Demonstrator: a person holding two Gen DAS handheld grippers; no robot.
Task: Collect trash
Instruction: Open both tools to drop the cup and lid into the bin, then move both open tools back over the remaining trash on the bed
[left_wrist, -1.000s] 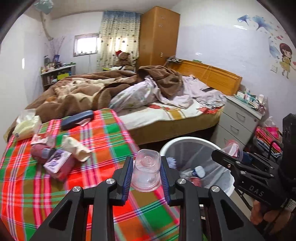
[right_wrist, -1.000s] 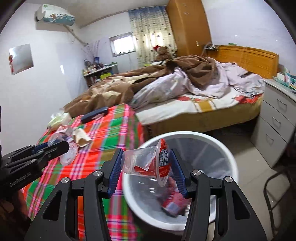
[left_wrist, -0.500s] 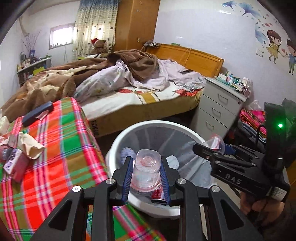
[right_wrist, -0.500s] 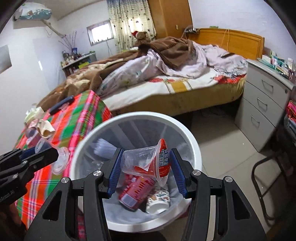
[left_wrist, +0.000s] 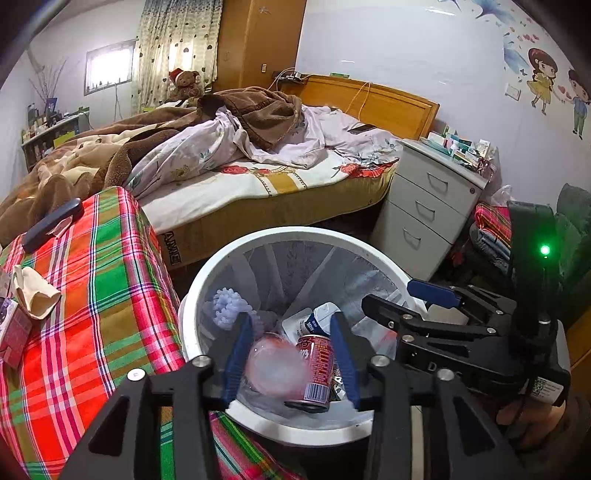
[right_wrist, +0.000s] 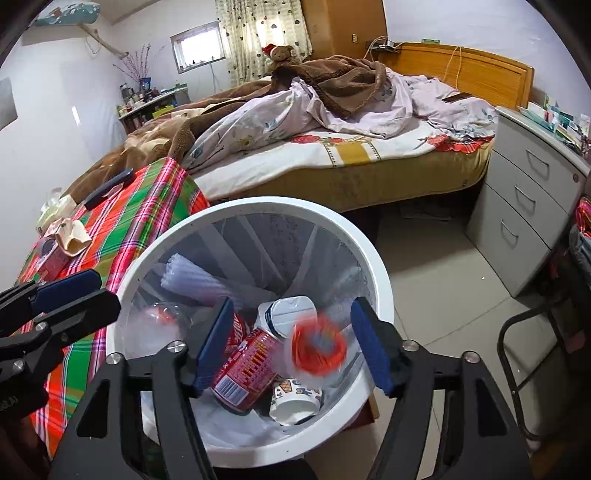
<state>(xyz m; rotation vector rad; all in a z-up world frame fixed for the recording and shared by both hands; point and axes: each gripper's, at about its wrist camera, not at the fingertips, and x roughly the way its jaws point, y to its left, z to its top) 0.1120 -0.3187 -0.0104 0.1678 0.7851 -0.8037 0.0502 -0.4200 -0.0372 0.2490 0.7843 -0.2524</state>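
Both tongs have just sprung apart over the white bin (right_wrist: 373, 266), the left tongs (left_wrist: 291, 363) letting a clear cup (left_wrist: 275, 369) fall, the right tongs (right_wrist: 291, 349) a red-lidded cup (right_wrist: 317, 347), beside the plaid table's (left_wrist: 92, 295) near edge.
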